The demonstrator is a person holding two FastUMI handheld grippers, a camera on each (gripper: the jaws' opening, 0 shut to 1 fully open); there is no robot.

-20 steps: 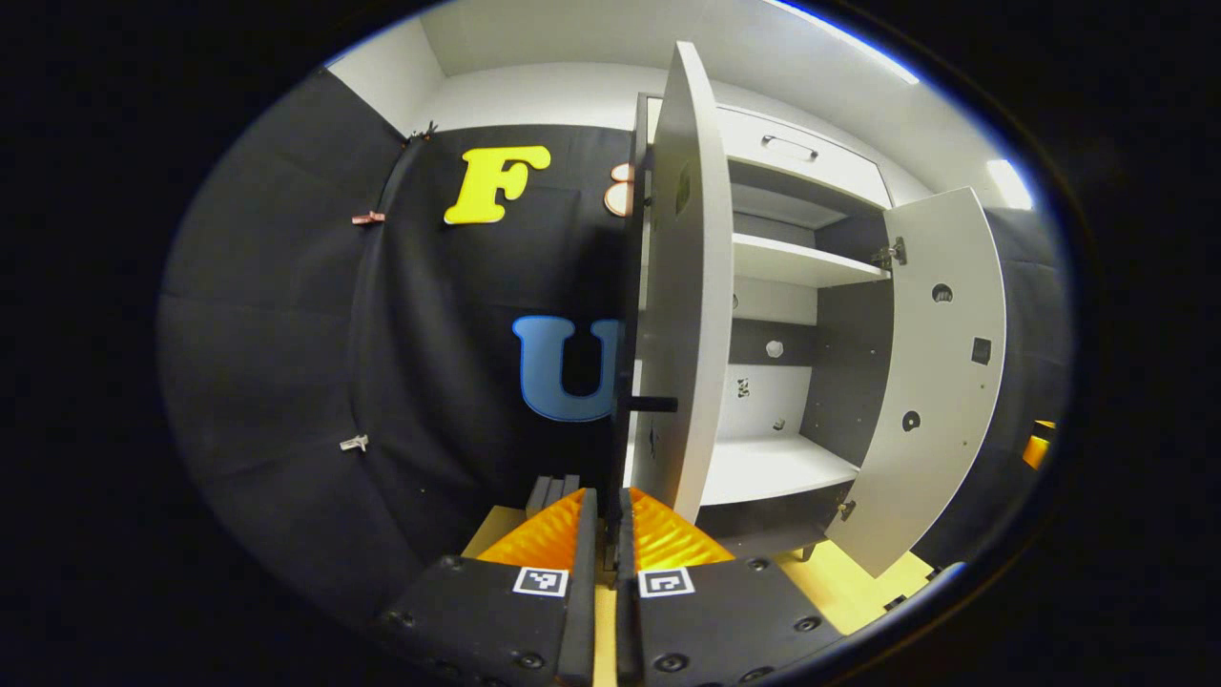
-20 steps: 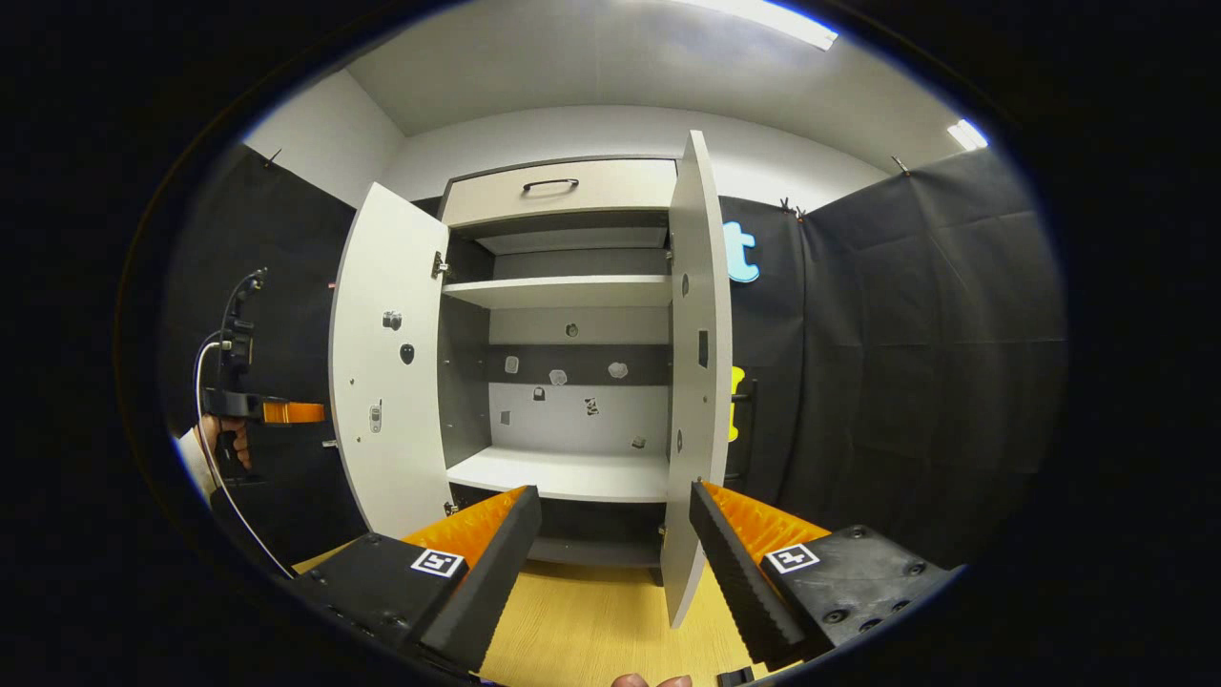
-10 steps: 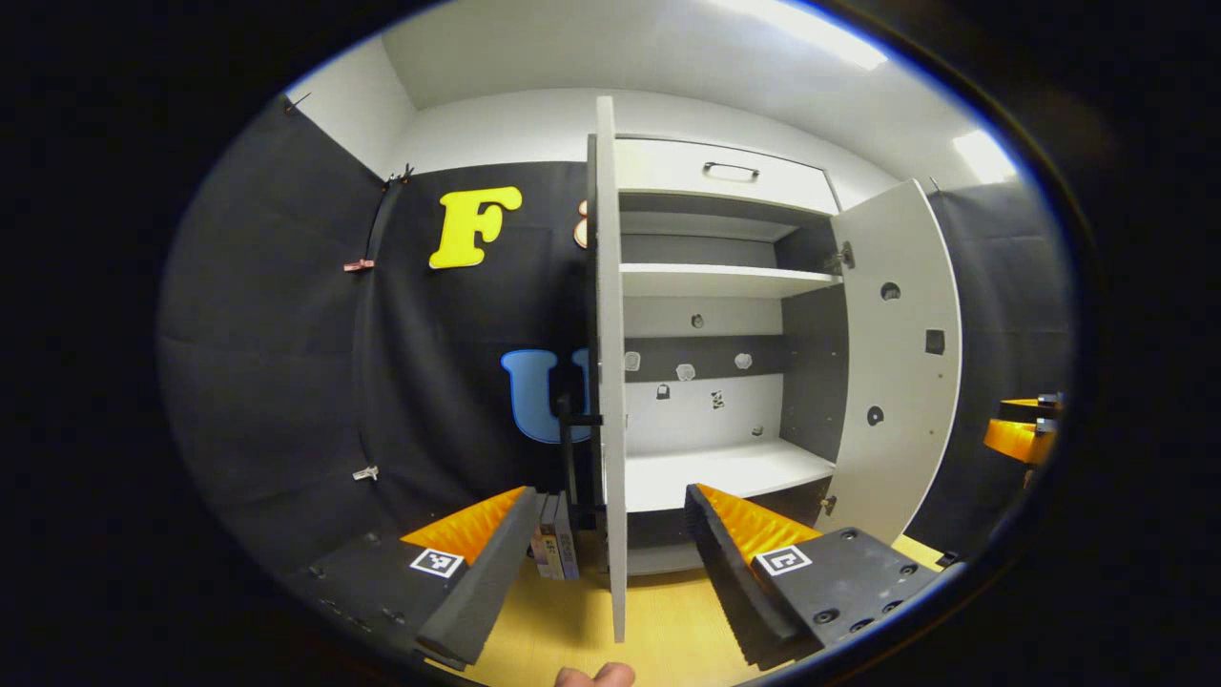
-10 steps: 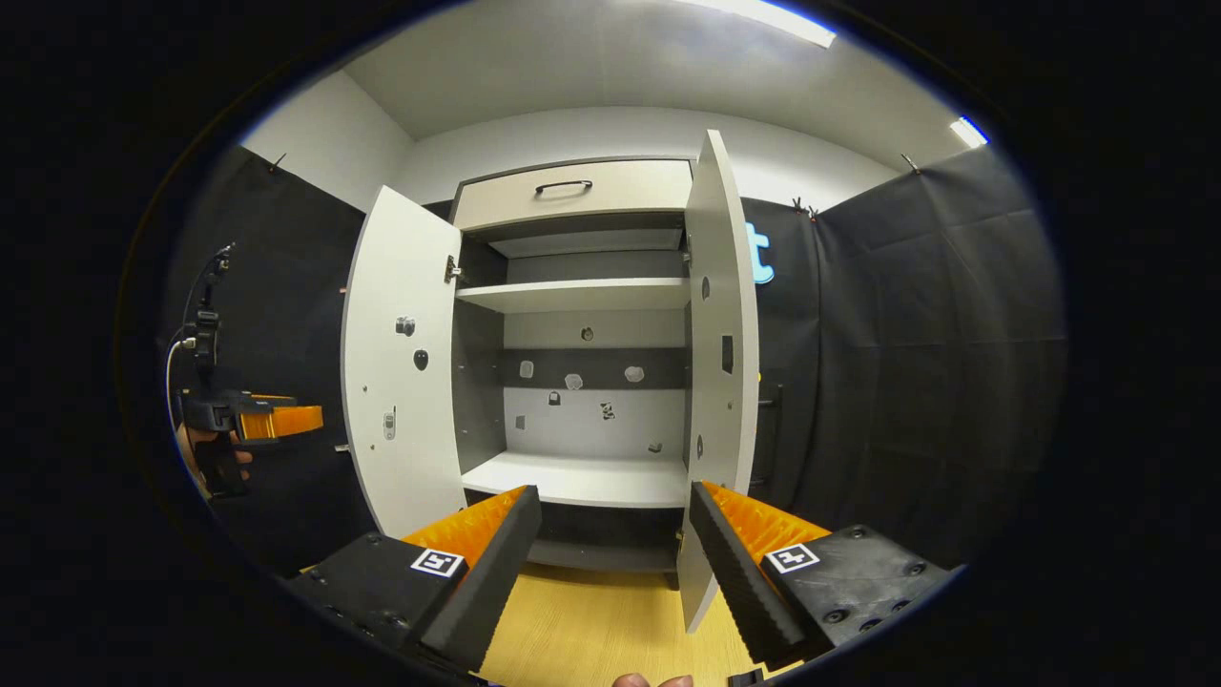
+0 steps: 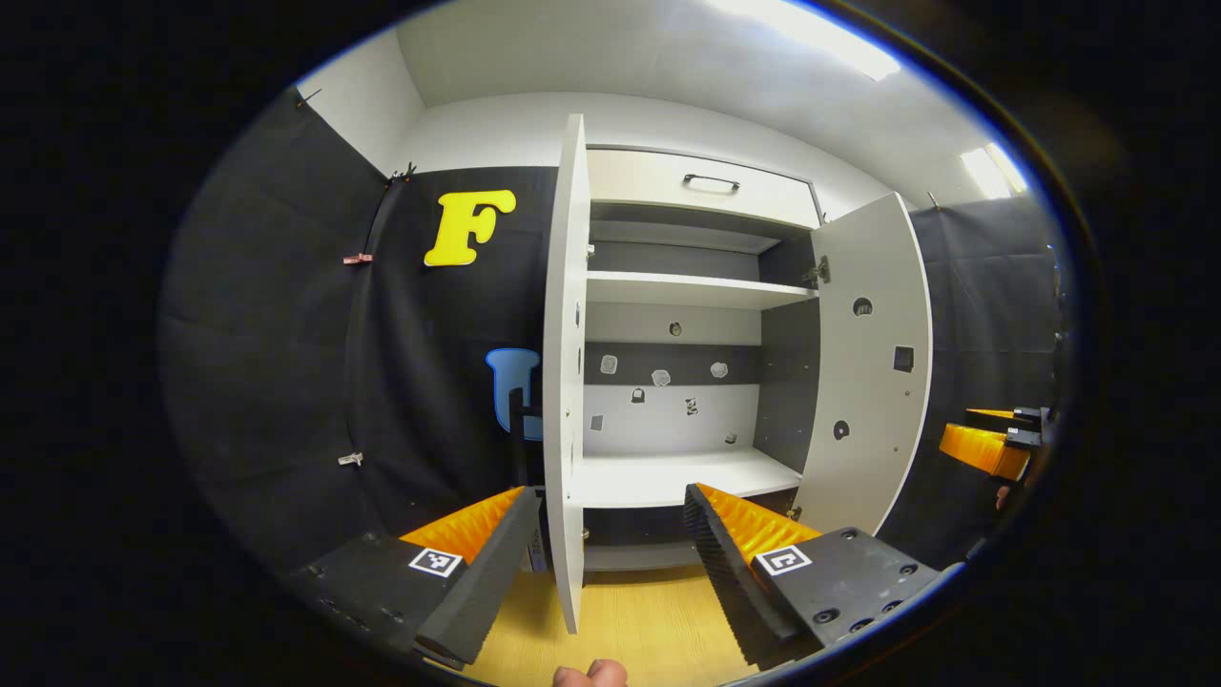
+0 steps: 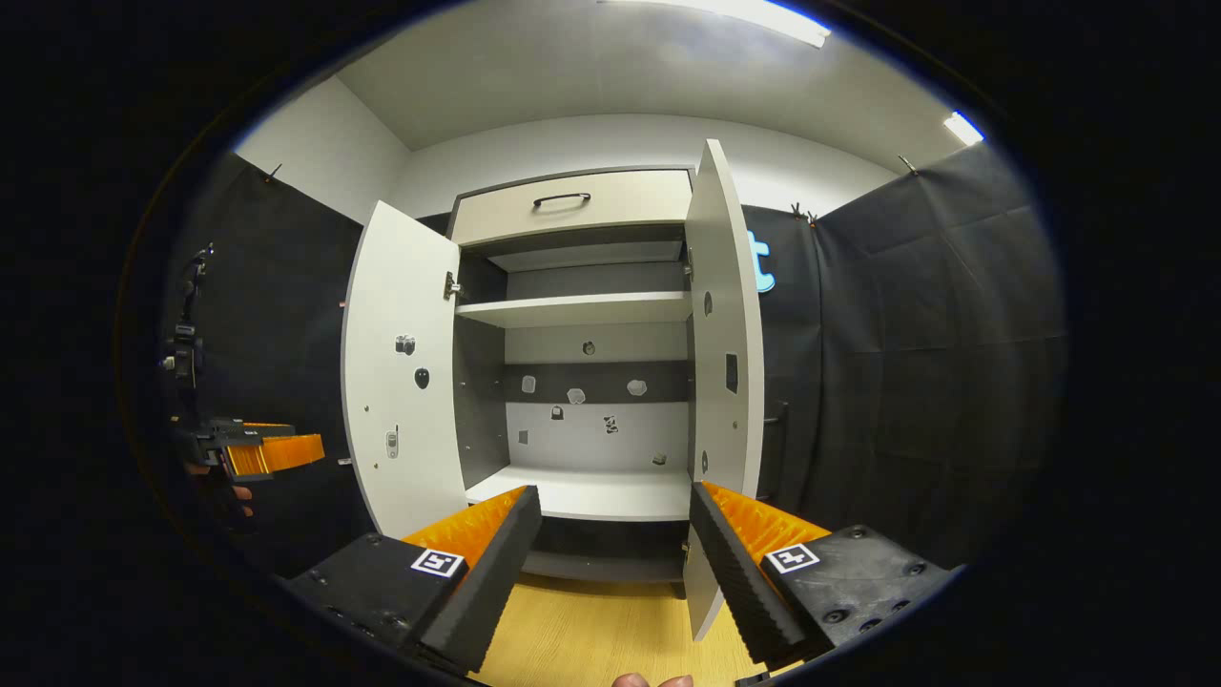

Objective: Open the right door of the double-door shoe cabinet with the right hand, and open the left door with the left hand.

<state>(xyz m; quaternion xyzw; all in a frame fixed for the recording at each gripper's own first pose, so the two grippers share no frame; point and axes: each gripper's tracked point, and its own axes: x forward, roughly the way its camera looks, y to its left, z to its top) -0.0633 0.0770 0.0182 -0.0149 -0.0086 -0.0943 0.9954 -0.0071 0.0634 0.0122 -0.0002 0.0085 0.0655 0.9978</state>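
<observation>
Left gripper (image 5: 606,563) gaping wide, holding nothing; right gripper (image 6: 610,563) likewise. Left door (image 5: 563,382) and right door (image 6: 727,382) both standing open on shoe cabinet (image 6: 572,205). Retreating straight back advised, avoiding door edges.

Left gripper (image 5: 608,534) spread wide, holding nothing, left door (image 5: 565,382) edge-on between its fingers, right door (image 5: 873,363) swung open, shelves bare

Shoe cabinet (image 6: 582,382) straight ahead on the floor (image 6: 591,630); left door (image 6: 401,382) and right door (image 6: 725,353) swung out to either side. Drawer (image 6: 572,202) on top, upper shelf (image 6: 572,310) below it, bottom shelf (image 6: 587,494) lowest (booth wall behind).
</observation>
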